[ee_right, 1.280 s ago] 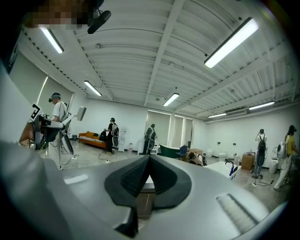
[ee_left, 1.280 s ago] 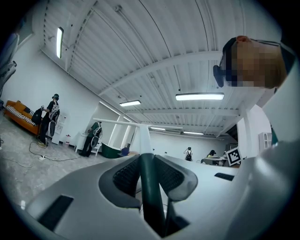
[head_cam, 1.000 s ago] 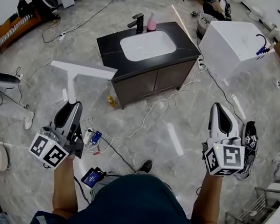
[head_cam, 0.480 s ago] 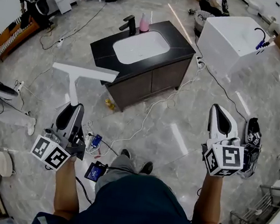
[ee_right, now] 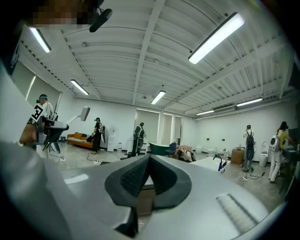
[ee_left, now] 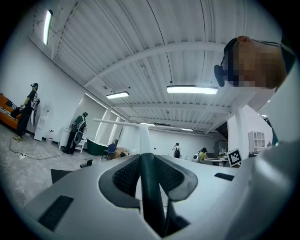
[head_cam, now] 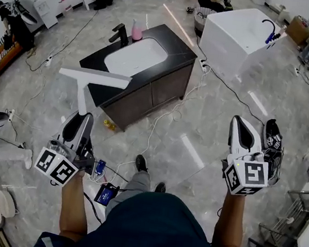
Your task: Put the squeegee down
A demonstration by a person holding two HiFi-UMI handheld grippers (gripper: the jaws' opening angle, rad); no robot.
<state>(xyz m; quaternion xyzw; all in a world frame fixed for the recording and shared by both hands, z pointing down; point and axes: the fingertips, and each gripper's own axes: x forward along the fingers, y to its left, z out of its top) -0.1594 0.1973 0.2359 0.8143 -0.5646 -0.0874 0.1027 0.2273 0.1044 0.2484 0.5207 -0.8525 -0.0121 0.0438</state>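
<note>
Since a second ago the dark cabinet with a black top has slid up and to the left in the head view, and the person's dark shoe now shows stepping forward on the grey marble floor. Both arms are held out in front much as before. The left gripper is clamped on a white squeegee with a dark green handle. In the left gripper view the handle runs straight between the ribbed black pads, which press on it from both sides. The squeegee is carried in the air, its long white blade crosswise at the far end, and from above it overlaps the cabinet's near corner. The right gripper has its fingers closed together, tips meeting, with nothing between them. On the cabinet top sit an oval white basin, a black tap and a pink bottle. A white bathtub stands beyond, to the right.
</note>
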